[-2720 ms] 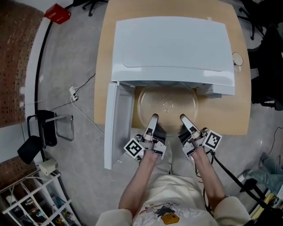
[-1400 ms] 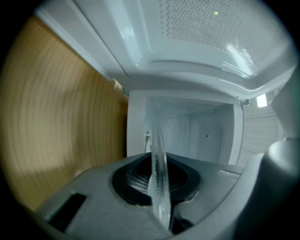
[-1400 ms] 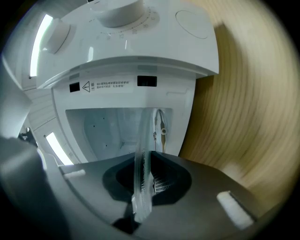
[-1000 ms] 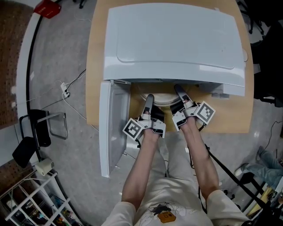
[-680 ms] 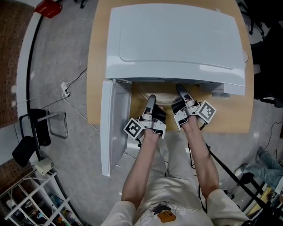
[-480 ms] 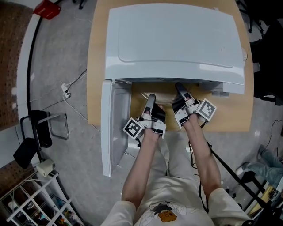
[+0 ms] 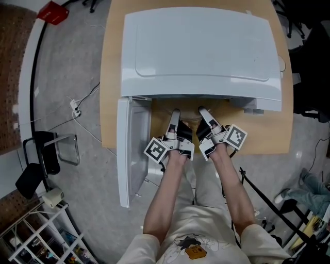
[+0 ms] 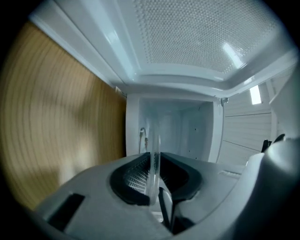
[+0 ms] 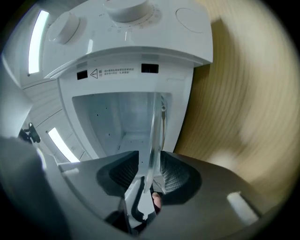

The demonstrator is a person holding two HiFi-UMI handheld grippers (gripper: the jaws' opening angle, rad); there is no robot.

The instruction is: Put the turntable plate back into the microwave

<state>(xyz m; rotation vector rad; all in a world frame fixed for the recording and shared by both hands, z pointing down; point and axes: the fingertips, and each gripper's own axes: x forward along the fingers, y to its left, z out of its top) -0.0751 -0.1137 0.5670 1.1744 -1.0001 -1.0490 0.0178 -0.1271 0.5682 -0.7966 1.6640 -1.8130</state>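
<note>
nearest us, our left gripper [image 7: 175,114] is clenched on the rim of the turntable plate [image 8: 153,157]. our right gripper [image 7: 202,111] has just been opening, and its pads stand off the same rim, which sits between them. both gripper views show the glass edge-on, a thin strip running from the jaws straight into the cavity of the microwave [image 7: 201,51]. in the head view the white top hides nearly all of the plate, but we see the door [image 7: 130,154] swung open at our left and the wooden table [image 7: 111,67]. only the right gripper view shows the control knobs [image 9: 124,7]. only the left gripper view shows the door's dotted screen [image 8: 201,37].
</note>
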